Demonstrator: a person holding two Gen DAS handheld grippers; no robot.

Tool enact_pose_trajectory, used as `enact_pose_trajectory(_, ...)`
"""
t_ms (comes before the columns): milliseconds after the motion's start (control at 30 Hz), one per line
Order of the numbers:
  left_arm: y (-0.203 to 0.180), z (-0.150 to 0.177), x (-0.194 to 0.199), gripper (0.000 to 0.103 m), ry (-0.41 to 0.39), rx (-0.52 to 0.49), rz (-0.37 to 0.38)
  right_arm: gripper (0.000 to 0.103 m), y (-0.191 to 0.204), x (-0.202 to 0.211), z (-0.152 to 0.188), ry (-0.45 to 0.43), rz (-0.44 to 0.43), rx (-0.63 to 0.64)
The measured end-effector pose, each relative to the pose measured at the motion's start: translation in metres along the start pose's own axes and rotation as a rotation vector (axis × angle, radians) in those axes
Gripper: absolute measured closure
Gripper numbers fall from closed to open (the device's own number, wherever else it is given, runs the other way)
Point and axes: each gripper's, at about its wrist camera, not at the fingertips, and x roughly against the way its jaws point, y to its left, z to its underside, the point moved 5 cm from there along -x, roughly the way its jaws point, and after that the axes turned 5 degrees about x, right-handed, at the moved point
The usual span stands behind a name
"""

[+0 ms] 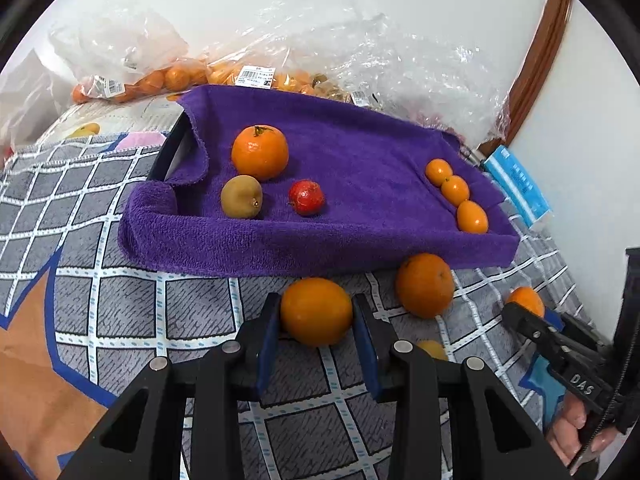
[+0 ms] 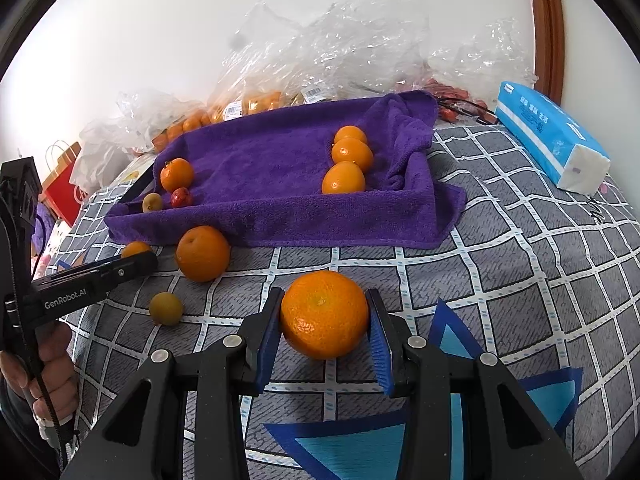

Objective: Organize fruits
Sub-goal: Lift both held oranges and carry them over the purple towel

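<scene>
1. Fruit lies in two places: some on a purple towel [image 1: 340, 148] draped over a tray, some loose on the grey checked cloth [image 1: 120, 300] in front of it.
2. The left claw [image 1: 316, 320] is closed on a smooth orange [image 1: 316, 311]; both blue pads press its sides, and the orange sits just in front of the towel's near edge.
3. The right claw [image 2: 325, 322] is closed on a dimpled mandarin [image 2: 325, 316], which sits on the checked cloth, well in front of the towel.
4. On the towel's left part lie a stemmed mandarin [image 1: 260, 153], a brown kiwi [image 1: 241, 196] and a small red fruit [image 1: 307, 197], close together but apart.
5. Along the towel's right fold three small oranges [image 1: 455, 191] sit in a row, each touching the next.
6. A loose orange [image 1: 425, 285] rests on the cloth between the two claws, just beside the towel's front edge.
7. A small yellowish fruit [image 2: 166, 308] lies on the cloth nearer the person, beside the left claw's arm in the right wrist view.
8. Behind the towel, clear plastic bags [image 1: 360, 48] of oranges pile against the white wall, and a blue tissue pack [image 2: 554, 136] lies to the right.
9. A hand [image 2: 44, 364] grips the left claw's handle.
</scene>
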Motion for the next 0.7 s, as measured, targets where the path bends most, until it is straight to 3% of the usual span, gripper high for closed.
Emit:
enact_pose_trajectory(267, 0.004, -0.005, 0.024, 0.07, -0.115, 0.032, 0.027, 0.063, 0.003, 0.008, -0.001, -0.039, 0.008, 0.016)
enact_pose_trajectory(533, 0.01, -0.012, 0.033, 0.07, -0.166, 0.065, 0.029, 0.063, 0.005, 0.016, -0.002, -0.073, 0.033, 0.024)
enact_pose_trajectory(700, 0.003, -0.013, 0.053, 0.07, -0.246, 0.033, 0.048, 0.063, 0.002, 0.021, -0.003, -0.096, 0.047, 0.007)
